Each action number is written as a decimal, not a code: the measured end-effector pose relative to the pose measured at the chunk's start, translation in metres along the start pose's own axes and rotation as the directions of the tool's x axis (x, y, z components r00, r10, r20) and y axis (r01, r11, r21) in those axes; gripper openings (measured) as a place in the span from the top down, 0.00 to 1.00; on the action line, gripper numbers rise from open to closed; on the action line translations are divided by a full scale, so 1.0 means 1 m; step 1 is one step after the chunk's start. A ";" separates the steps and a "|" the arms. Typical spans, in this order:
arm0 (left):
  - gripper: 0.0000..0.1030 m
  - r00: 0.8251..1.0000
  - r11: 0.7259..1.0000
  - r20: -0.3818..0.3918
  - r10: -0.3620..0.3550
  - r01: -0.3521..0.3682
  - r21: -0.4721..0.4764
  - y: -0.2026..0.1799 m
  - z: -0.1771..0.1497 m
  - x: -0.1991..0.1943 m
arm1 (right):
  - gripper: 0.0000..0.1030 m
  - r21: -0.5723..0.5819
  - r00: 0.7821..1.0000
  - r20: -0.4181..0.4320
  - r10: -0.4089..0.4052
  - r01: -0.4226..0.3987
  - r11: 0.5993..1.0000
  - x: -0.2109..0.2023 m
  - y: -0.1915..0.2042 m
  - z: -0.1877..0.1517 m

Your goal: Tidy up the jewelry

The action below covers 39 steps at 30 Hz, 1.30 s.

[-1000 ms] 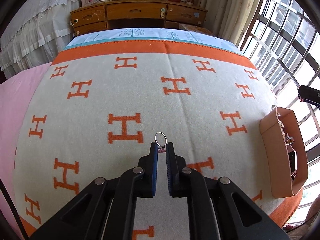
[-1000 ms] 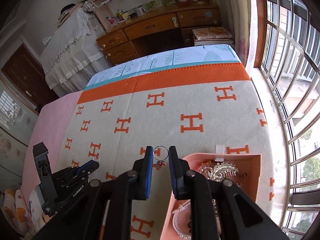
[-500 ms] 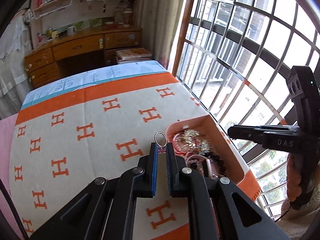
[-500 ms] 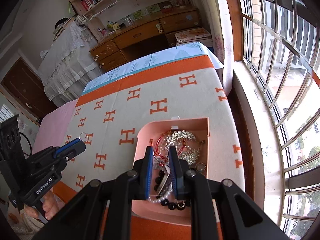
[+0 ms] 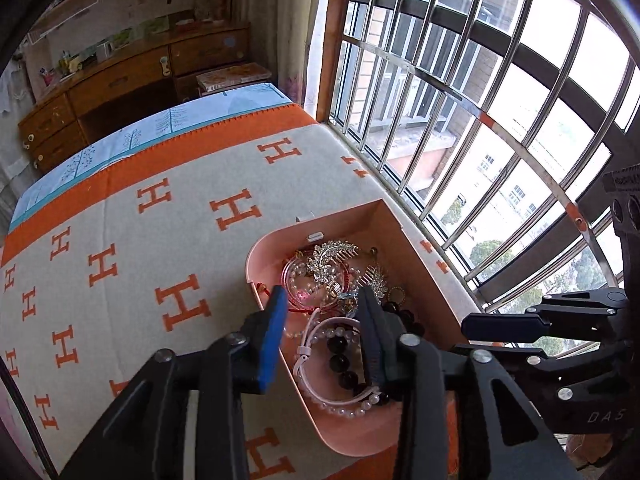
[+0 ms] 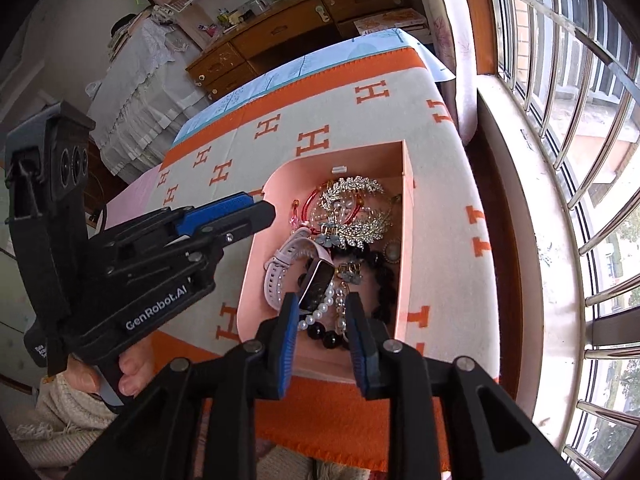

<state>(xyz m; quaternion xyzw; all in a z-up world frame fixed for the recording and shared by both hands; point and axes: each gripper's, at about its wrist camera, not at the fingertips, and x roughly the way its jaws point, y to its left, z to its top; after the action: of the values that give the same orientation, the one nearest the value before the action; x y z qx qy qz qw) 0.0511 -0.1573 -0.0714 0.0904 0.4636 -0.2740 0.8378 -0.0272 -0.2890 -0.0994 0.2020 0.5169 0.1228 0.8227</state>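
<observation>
A pink box (image 5: 348, 224) (image 6: 360, 156) sits on the bed's right side, full of jewelry. In it are a silver leaf comb (image 5: 328, 256) (image 6: 352, 190), a pink watch (image 6: 288, 256), black beads (image 5: 340, 356) (image 6: 384, 276), a pearl bracelet (image 5: 348, 408) and two small flower earrings (image 6: 330, 238). My left gripper (image 5: 323, 300) (image 6: 262, 207) hangs over the box's left rim. Its jaws are opening, with nothing between the pads. My right gripper (image 6: 323, 304) (image 5: 460, 336) hovers above the box's near end. Its jaws are also opening, and no pad touches the pearls and beads below.
The box rests on a cream blanket with orange H marks (image 5: 160, 240). A barred window (image 5: 460, 120) runs close along the right. A wooden desk (image 5: 120, 80) stands beyond the bed. A person's hand (image 6: 128, 376) holds the left gripper's handle.
Both grippers swung from over the blanket to above the pink box. Each held a small ring earring between shut jaws; now both stand apart and the earrings are gone from the pads.
</observation>
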 end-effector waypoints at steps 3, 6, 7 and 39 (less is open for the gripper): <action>0.27 0.999 0.999 0.042 0.032 -0.032 -0.010 0.000 -0.003 -0.013 | 0.66 0.013 0.999 0.030 0.020 -0.021 1.000 -0.008 -0.002 0.002; 0.24 0.997 0.998 0.058 0.055 -0.054 -0.025 0.003 -0.005 -0.025 | 0.66 0.007 0.998 0.051 0.026 -0.027 1.000 -0.014 0.001 0.002; 0.20 0.996 0.998 0.062 0.061 -0.059 -0.034 0.004 -0.007 -0.029 | 0.66 0.000 0.998 0.057 0.024 -0.024 1.000 -0.015 0.003 0.002; 0.01 0.893 0.868 0.106 0.438 -0.390 -0.307 0.030 -0.072 -0.153 | 0.38 -0.145 0.931 0.364 -0.043 0.102 0.984 -0.069 0.092 -0.040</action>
<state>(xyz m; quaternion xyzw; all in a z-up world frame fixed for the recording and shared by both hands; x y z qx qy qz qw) -0.0495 -0.0459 0.0125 0.0457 0.3927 -0.0266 0.9181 -0.0923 -0.2276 -0.0174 0.1344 0.3533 0.0949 0.9209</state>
